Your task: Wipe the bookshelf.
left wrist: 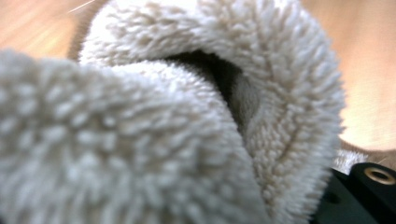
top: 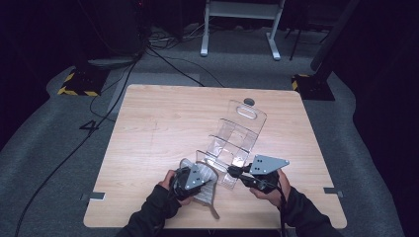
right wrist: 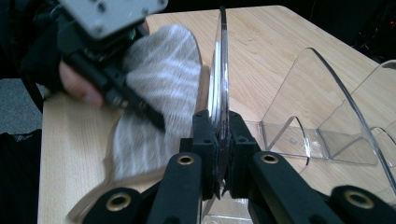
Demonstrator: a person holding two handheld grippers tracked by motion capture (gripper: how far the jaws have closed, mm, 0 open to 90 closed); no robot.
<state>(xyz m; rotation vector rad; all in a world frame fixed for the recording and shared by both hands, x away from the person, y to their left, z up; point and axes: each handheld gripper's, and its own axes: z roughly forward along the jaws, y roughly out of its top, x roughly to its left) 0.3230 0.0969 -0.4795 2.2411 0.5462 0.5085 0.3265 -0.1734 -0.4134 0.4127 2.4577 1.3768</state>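
A clear acrylic rack (top: pixel 237 138) with several dividers lies on the wooden table (top: pixel 163 118), right of centre. My right gripper (top: pixel 232 172) is shut on the rack's near upright panel (right wrist: pixel 219 70), which stands edge-on between its jaws (right wrist: pixel 219 140). My left gripper (top: pixel 202 183), just left of the rack, is shut on a grey-striped sock (top: pixel 207 191) with cream fleece lining (left wrist: pixel 187 116). One black finger (left wrist: pixel 369 186) pokes out beside the fleece. In the right gripper view the sock (right wrist: pixel 159 93) hangs against the clear panel under the left gripper (right wrist: pixel 140 109).
A small dark round object (top: pixel 249 101) lies at the table's far edge behind the rack. Metal brackets (top: pixel 93 196) stick out at the table's near corners. Cables, a white frame (top: pixel 242 24) and yellow-striped stand bases (top: pixel 79 81) are on the floor beyond.
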